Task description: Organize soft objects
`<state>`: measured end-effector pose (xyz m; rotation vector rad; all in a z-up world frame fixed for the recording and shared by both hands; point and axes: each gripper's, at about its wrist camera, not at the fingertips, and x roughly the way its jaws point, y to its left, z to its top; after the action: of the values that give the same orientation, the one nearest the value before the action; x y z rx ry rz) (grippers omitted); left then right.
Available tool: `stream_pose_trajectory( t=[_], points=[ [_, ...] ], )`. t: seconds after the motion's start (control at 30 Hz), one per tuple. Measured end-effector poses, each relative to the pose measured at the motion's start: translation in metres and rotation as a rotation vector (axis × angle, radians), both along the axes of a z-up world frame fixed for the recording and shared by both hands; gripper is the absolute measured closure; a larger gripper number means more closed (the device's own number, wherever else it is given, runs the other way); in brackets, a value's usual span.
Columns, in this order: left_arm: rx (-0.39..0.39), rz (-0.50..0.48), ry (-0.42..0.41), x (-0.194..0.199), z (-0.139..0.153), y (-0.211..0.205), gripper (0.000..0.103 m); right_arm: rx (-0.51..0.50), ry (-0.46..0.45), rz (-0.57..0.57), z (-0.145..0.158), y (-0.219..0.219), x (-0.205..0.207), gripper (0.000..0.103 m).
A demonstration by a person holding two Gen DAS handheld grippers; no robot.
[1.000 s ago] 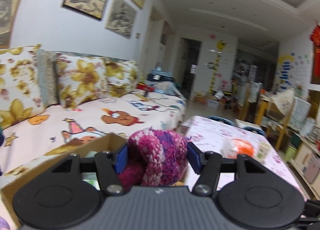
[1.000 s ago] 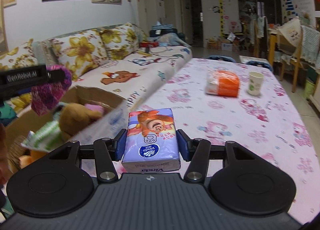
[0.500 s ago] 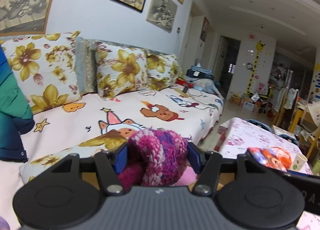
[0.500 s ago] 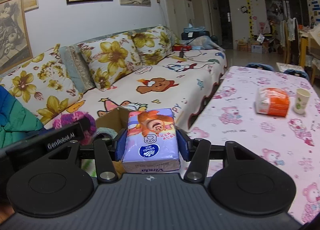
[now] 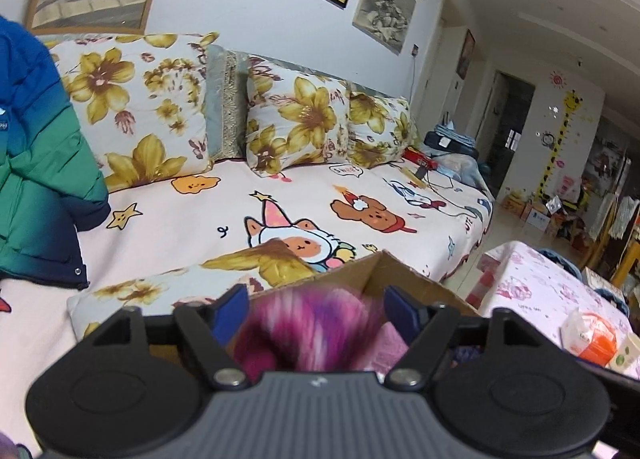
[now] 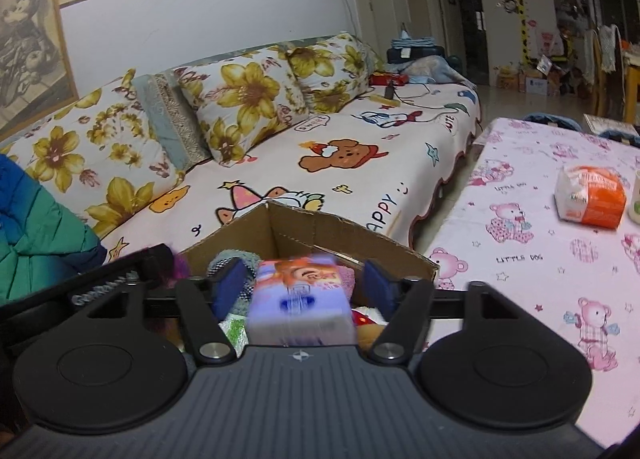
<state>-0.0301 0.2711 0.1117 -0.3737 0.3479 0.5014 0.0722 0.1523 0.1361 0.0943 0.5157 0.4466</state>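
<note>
Between the spread left gripper [image 5: 312, 309] fingers, just opened, blurs a magenta-and-purple knitted woollen bundle [image 5: 310, 329]; between the right gripper [image 6: 301, 285] fingers, likewise just parted, a lilac tissue pack [image 6: 300, 301], motion-smeared, untouched.

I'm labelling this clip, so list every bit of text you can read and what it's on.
"LITTLE DOG": pink tablecloth.
"SWEET": speech bubble on sofa cover.
"APPY": sofa cover's edge, first letter hidden.
Tissue pack, orange pack, left gripper's lettering: too blurred.

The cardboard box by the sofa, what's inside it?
In the cardboard box you can see a pink-purple knitted thing, a grey fluffy thing and something pink. A blurry tissue pack sits between the open right gripper fingers, hiding what's beneath.
</note>
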Motion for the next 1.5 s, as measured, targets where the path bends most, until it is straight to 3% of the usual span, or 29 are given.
stream_pose_trajectory(
  t=[0.17, 0.37, 0.6, 0.87, 1.1, 1.5],
  points=[
    [0.032, -0.013, -0.013, -0.002, 0.003, -0.006, 0.006, 0.024, -0.025, -0.055, 0.006, -0.014, -0.009, 0.003],
    [0.086, -0.071, -0.009, -0.001, 0.006, -0.019, 0.001, 0.035, -0.049, -0.152, 0.006, -0.038, -0.032, 0.002],
    [0.173, -0.148, -0.022, -0.007, 0.008, -0.045, 0.001, 0.001, -0.077, -0.278, 0.002, -0.069, -0.064, 0.001],
    [0.217, -0.271, 0.002, -0.020, 0.006, -0.083, 0.001, -0.054, -0.063, -0.392, -0.007, -0.093, -0.099, 0.000],
    [0.253, -0.337, 0.028, -0.045, 0.004, -0.111, 0.001, -0.070, -0.055, -0.432, -0.006, -0.111, -0.131, 0.000],
    [0.236, -0.401, 0.048, -0.096, 0.012, -0.120, 0.001, -0.037, -0.039, -0.408, 0.002, -0.106, -0.164, 0.000]
  ],
)
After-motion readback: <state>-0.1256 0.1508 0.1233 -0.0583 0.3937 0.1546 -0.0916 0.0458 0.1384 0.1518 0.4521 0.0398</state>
